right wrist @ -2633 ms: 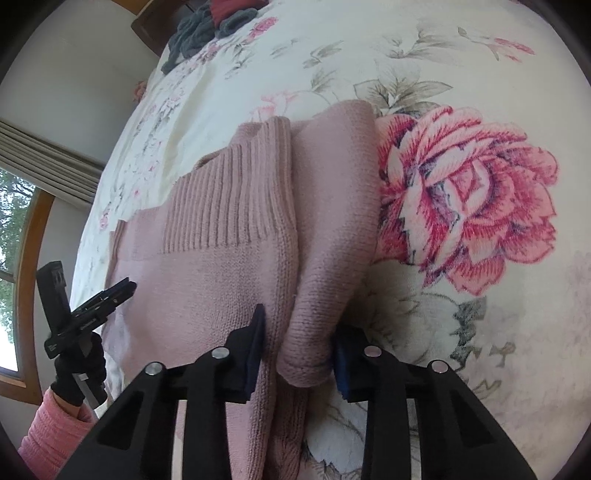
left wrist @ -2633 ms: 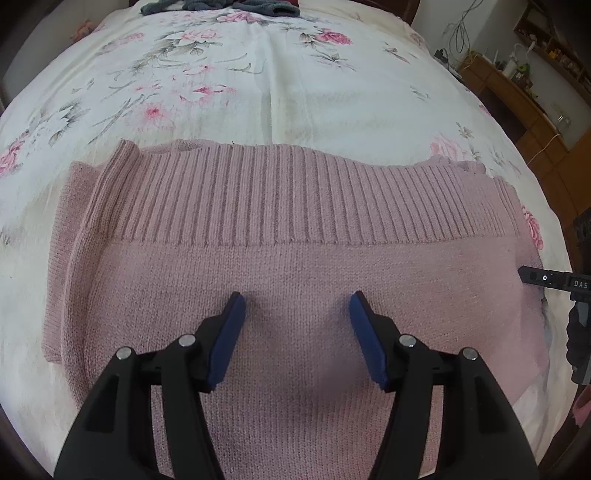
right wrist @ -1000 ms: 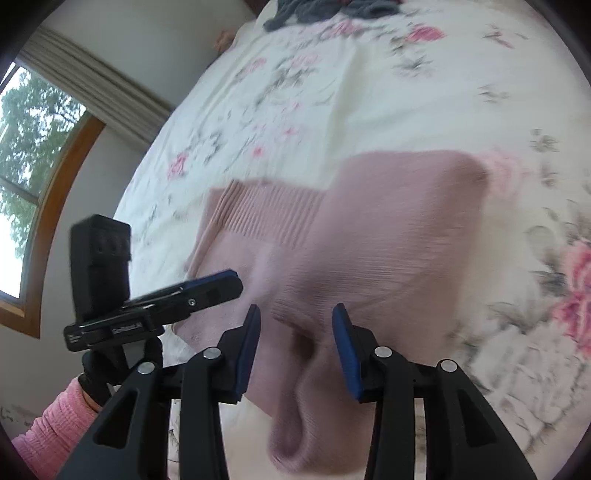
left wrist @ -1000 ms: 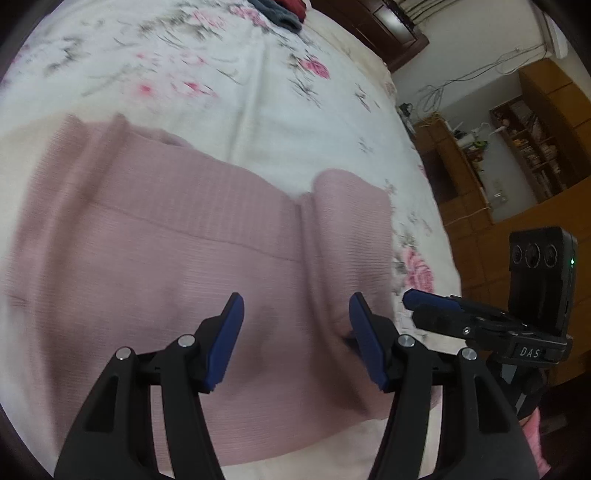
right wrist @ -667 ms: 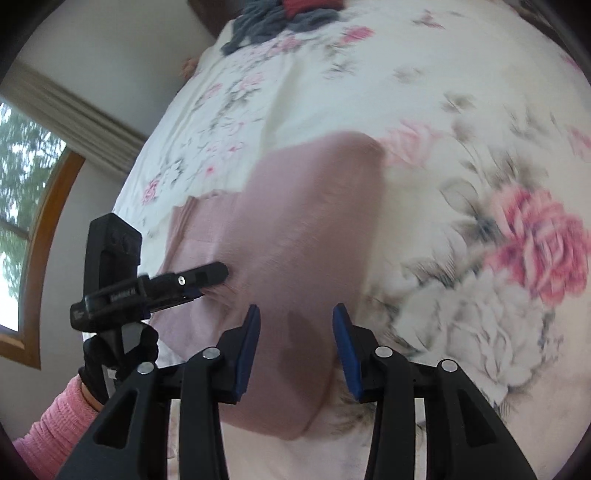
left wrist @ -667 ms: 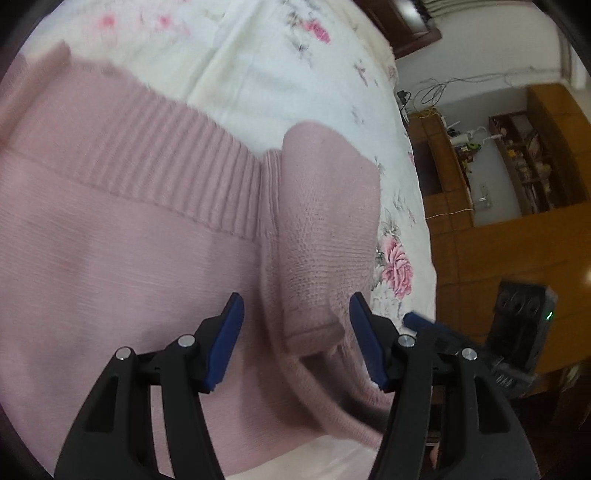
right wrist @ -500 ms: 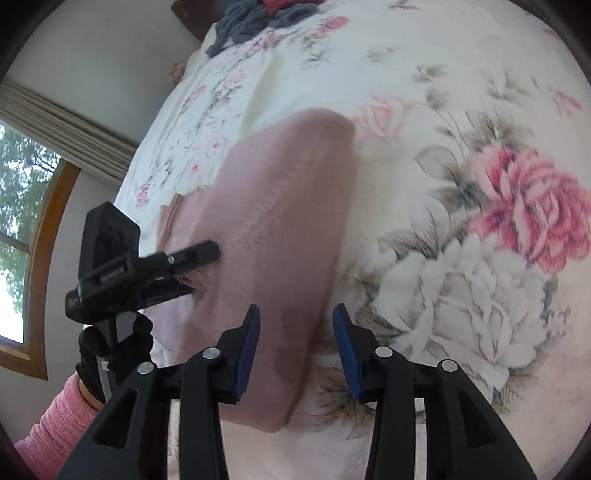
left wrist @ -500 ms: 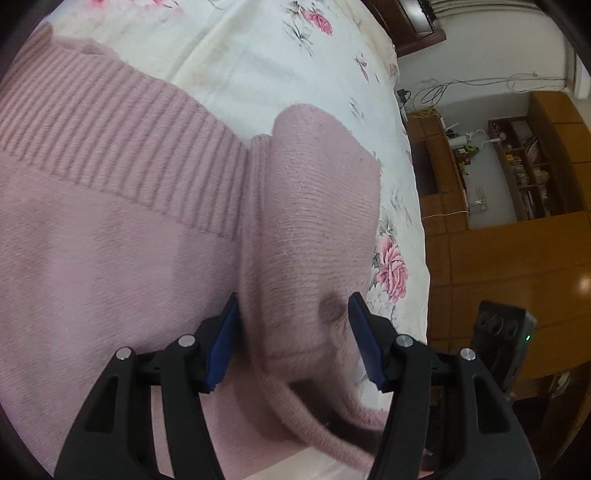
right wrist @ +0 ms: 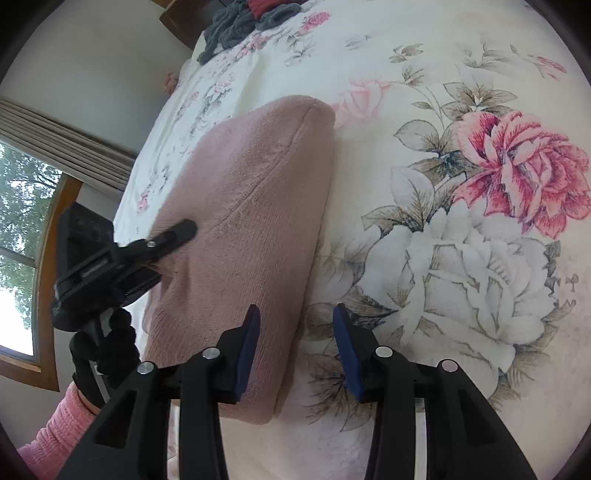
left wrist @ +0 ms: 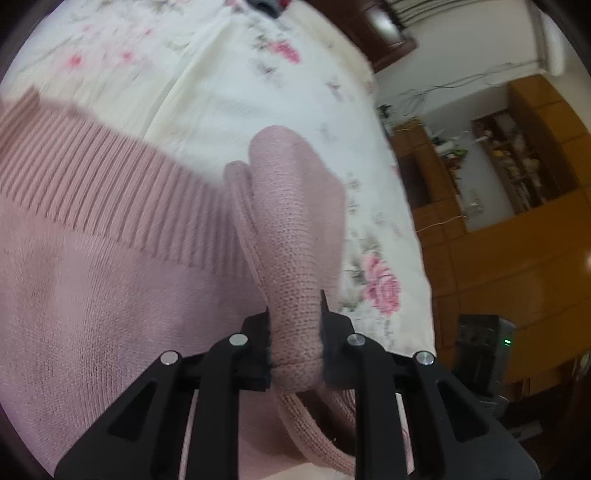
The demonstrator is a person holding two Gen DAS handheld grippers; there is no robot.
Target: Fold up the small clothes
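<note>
The left gripper has its jaws pinched tight on the folded sleeve of the pink sweater, the cuff end bulging just behind them; half a second ago those jaws stood wide on either side of it. Left of the jaws the sweater's ribbed hem lies flat on the bed; to their right the bed edge drops off near wooden cabinets. The right gripper hangs with jaws wide and holding nothing, its left jaw over the sleeve's side edge, its right jaw over bare flowered bedspread, which lies open ahead. Dark clothes are heaped at the far end.
</note>
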